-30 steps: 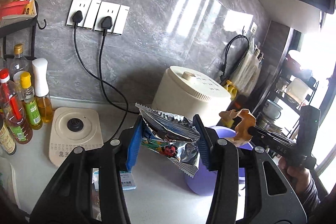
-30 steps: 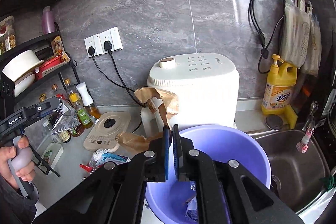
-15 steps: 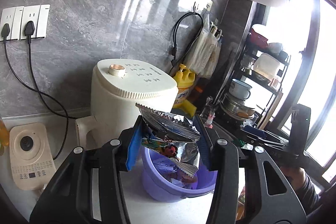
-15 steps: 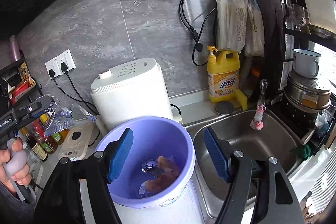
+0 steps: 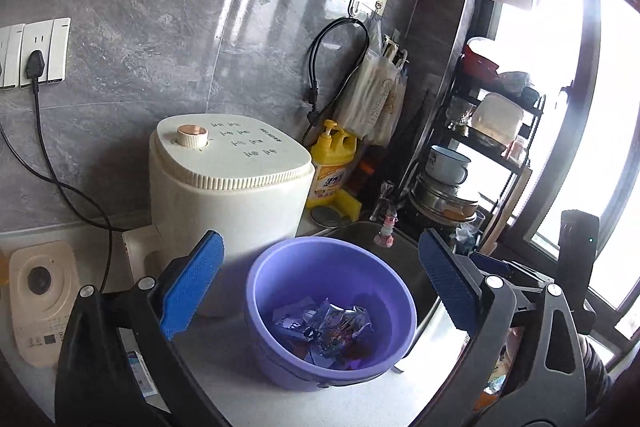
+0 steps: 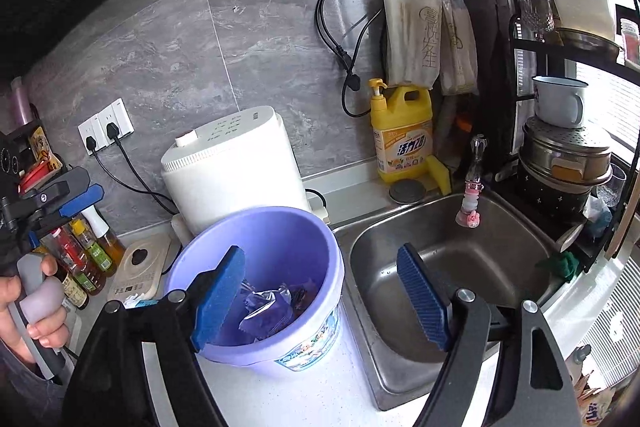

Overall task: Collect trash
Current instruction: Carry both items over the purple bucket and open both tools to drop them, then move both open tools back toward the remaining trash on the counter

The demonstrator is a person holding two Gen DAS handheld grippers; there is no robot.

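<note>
Kitchen desk [image 5: 224, 359] beside sink [image 6: 448, 251]: both tongs, left [image 5: 320, 287] and right [image 6: 320, 295], gape wide and empty over purple bucket [image 6: 320, 291] holding wrappers [image 5: 328, 327]; drop step looks done, next fetch remaining trash at left.

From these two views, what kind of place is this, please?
Most likely a home kitchen. A steel sink is set into the counter, a yellow dish soap bottle stands behind it, and pots with a mug are stacked on a rack to the right. The purple tub holds collected wrappers.
</note>
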